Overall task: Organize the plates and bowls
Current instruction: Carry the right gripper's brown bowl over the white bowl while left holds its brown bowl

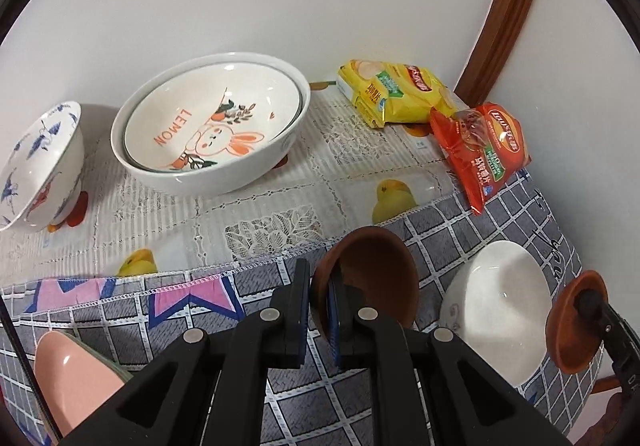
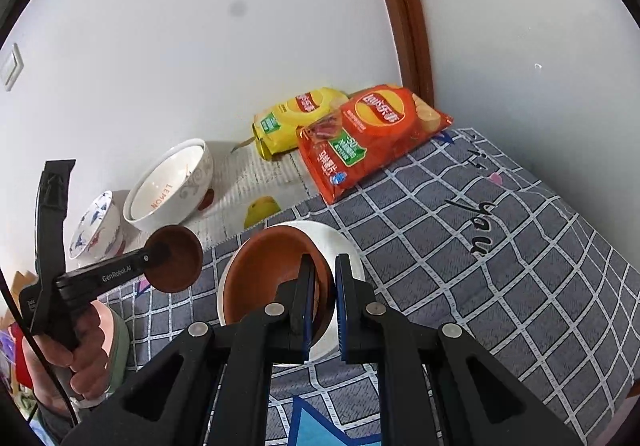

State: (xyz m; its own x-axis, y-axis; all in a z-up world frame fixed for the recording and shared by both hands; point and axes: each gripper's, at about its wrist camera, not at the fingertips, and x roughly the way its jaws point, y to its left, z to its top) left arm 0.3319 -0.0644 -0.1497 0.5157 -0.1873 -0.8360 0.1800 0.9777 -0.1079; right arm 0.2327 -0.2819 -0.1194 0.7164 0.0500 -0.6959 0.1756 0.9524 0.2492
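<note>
Above the white bowl [image 2: 340,246], right gripper [image 2: 322,302] clamps a brown bowl's [image 2: 276,266] rim; left gripper [image 1: 318,306] pinches another brown bowl [image 1: 372,270] left of it (both off the cloth). Lower level, centre over the white bowl, then release.

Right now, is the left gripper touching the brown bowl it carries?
Touching: the left wrist view shows the left gripper with its fingers clamped on the brown bowl's rim.
</note>
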